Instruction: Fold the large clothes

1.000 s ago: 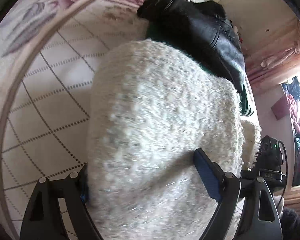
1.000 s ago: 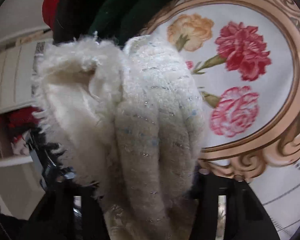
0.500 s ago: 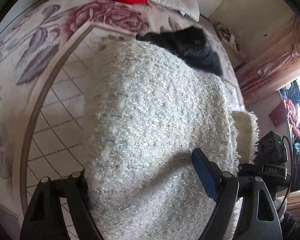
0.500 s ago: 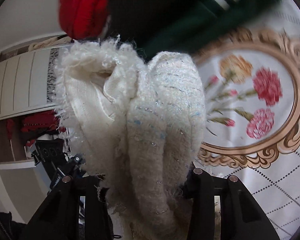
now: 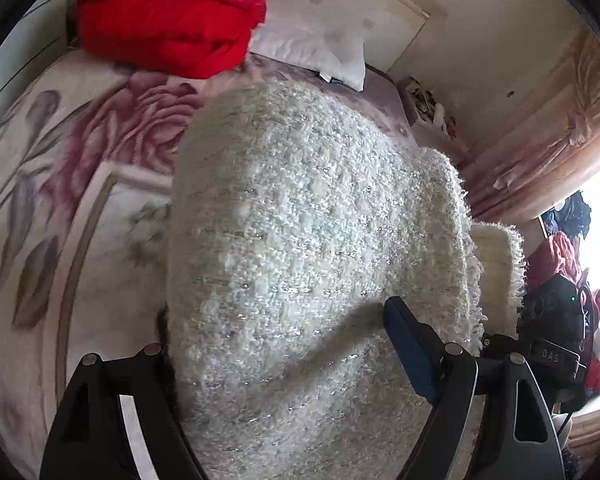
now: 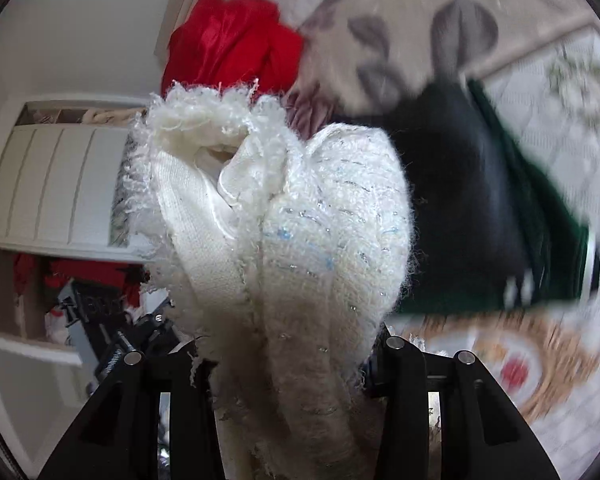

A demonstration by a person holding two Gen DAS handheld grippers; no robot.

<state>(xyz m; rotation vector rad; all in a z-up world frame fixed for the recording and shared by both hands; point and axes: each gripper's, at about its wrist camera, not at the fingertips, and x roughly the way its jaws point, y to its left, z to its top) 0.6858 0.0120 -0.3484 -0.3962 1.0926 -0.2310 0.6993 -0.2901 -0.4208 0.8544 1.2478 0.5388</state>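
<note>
Bed with floral blanket point(image 5: 60, 208) under both grippers: left gripper point(image 5: 284, 344) fingers clamped on white fuzzy sweater point(image 5: 300, 240), right gripper point(image 6: 292, 356) fingers clamped on its bunched end, sweater held above bed; beyond, black jacket point(image 6: 459, 184), red cloth point(image 5: 172, 20), pillow point(image 5: 311, 44).

The white knit garment point(image 5: 315, 264) hides the left gripper's point(image 5: 284, 344) left fingertip and most of the bed behind it. In the right wrist view, the dark jacket point(image 6: 471, 200) and floral bedspread point(image 6: 539, 360) smear with blur, and bunched knit covers the right gripper's point(image 6: 292, 360) finger pads.
</note>
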